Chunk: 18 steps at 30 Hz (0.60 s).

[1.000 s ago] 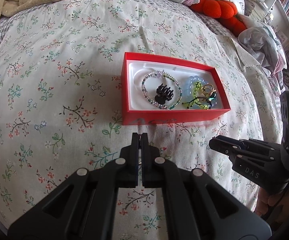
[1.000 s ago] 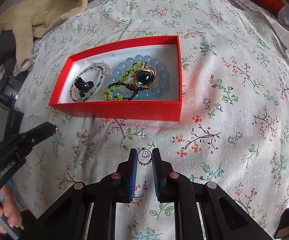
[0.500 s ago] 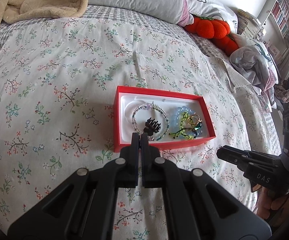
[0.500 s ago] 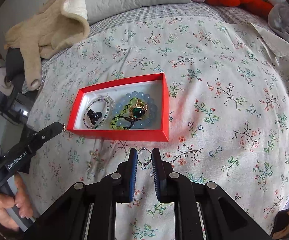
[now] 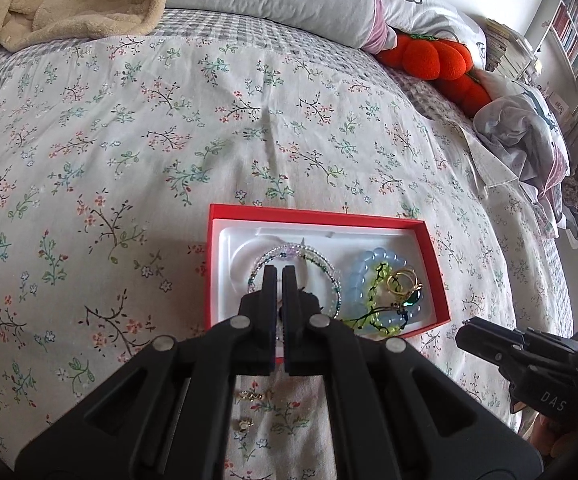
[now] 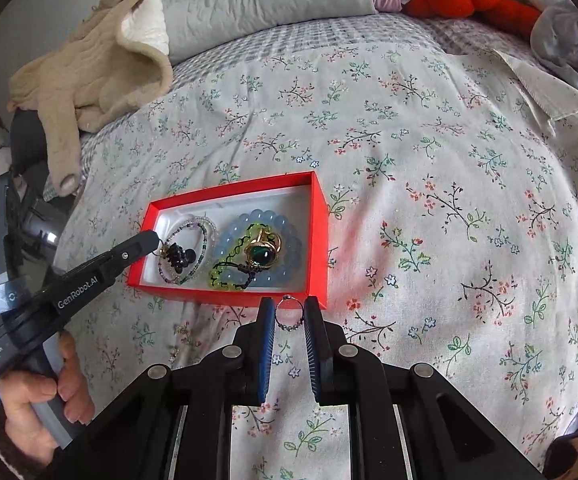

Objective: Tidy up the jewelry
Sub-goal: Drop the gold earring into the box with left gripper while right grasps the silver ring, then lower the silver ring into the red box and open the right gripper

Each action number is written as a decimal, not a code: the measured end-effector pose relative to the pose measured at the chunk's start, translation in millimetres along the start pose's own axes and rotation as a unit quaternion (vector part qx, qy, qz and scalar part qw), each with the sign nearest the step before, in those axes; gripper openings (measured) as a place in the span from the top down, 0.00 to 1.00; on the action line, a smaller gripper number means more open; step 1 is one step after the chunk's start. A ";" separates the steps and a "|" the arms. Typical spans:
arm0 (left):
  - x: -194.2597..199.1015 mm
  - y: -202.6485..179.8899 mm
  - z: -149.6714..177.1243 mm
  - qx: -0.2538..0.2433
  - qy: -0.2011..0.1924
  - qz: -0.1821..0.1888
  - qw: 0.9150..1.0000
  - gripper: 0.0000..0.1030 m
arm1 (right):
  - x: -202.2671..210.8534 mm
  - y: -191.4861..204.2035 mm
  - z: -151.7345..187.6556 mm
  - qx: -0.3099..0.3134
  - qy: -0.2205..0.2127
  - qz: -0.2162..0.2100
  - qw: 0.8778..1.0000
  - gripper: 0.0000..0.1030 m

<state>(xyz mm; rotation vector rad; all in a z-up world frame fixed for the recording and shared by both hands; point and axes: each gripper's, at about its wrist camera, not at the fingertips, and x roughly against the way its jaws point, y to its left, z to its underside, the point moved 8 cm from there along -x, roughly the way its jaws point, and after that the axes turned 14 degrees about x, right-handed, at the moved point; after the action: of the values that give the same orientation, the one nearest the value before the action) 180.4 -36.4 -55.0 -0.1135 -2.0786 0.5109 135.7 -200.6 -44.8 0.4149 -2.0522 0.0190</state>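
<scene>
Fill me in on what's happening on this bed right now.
A person is sorting jewelry into a red box on a floral bedspread. The left gripper reaches over the box's left end, its tips shut on a small gold piece above the black hair claw and beaded bracelet. The right gripper hangs just short of the box's near wall, holding a small beaded ring between its fingers. Two small gold pieces lie on the bedspread.
</scene>
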 end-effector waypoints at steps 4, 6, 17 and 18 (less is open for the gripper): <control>-4.2 -1.7 -0.6 0.007 0.003 0.000 1.000 0.98 | -0.8 -4.0 0.0 -0.004 0.001 0.001 1.000 0.85; -1.2 -2.5 -1.8 0.007 -0.002 0.000 1.000 0.98 | -1.0 -4.6 0.2 -0.005 0.001 0.001 1.000 0.85; 25.1 12.6 2.4 -0.016 -0.008 -0.045 0.999 0.72 | -2.3 -3.8 -13.0 0.003 -0.018 0.004 1.000 0.85; 27.2 15.8 3.5 -0.018 -0.007 -0.050 0.999 0.69 | -3.0 -3.5 -15.8 0.004 -0.021 0.004 1.000 0.85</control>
<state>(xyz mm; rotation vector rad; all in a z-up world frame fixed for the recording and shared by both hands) 161.0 -15.5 -41.3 -0.0259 -2.0958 0.4139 151.4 -200.1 -40.1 0.4151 -2.0964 0.0227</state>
